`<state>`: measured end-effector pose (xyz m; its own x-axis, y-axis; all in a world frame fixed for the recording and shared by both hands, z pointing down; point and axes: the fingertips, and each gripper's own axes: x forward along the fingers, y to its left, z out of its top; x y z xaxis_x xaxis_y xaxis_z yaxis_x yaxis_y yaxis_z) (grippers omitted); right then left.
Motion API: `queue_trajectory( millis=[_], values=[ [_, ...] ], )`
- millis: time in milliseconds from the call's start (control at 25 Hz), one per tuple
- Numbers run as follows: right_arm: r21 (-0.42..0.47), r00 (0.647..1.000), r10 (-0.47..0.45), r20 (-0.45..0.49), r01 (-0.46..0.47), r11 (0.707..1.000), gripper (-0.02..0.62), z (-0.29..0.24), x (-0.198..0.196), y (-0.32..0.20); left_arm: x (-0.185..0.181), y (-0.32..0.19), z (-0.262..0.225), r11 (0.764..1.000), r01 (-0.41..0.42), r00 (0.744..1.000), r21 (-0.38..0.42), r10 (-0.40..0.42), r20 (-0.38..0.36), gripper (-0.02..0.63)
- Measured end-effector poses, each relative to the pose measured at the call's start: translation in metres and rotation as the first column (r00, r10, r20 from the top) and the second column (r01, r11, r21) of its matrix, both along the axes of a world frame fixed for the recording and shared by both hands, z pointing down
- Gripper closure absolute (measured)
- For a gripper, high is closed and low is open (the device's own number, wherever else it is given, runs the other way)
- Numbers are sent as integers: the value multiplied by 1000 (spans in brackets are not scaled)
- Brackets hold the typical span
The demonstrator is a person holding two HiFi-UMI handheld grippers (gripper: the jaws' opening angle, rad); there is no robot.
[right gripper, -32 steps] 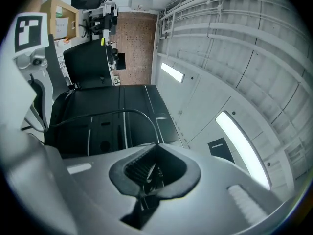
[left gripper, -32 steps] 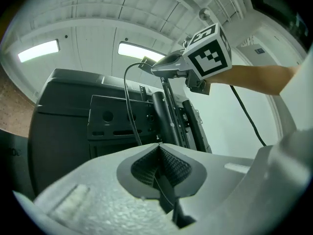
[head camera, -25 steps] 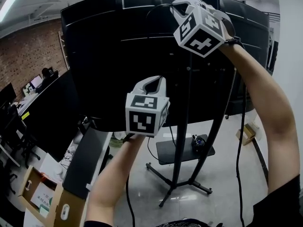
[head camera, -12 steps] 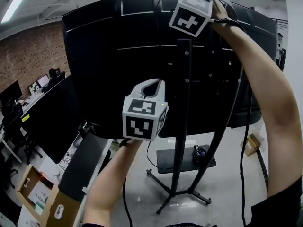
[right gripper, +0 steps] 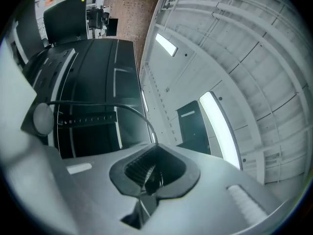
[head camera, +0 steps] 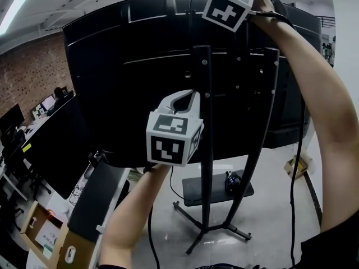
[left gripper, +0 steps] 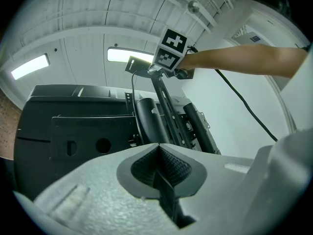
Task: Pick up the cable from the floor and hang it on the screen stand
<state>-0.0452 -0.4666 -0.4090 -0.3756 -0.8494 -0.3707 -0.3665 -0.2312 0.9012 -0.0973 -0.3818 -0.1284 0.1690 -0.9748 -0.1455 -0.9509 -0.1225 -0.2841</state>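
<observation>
Right gripper view: our right claw (right gripper: 148, 176) is clamped on the black cable (right gripper: 128, 107), which arcs toward the back of the screen (right gripper: 93, 77). Head view puts it just above the screen stand (head camera: 205, 128) top, slack hanging down our right; the left claw (left gripper: 164, 177), closed on nothing, sits lower.

Count on inspection: two grippers, left (left gripper: 159, 165) and right (right gripper: 149, 173); one cable (right gripper: 98, 103); one large screen (head camera: 129, 94); one stand (head camera: 205, 122); two bare forearms.
</observation>
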Motion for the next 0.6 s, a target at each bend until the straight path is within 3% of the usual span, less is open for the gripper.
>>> queue_trajectory(
  millis=[320, 600],
  values=[
    [-13, 998, 63, 20, -63, 998, 581, 3, 50, -20, 32, -7, -3, 1000, -24, 999, 10, 24, 21, 607],
    [-40, 996, 80, 30, -79, 996, 581, 19, 94, -38, 58, -15, -2, 998, -63, 998, 9, 63, -2, 607]
  ],
)
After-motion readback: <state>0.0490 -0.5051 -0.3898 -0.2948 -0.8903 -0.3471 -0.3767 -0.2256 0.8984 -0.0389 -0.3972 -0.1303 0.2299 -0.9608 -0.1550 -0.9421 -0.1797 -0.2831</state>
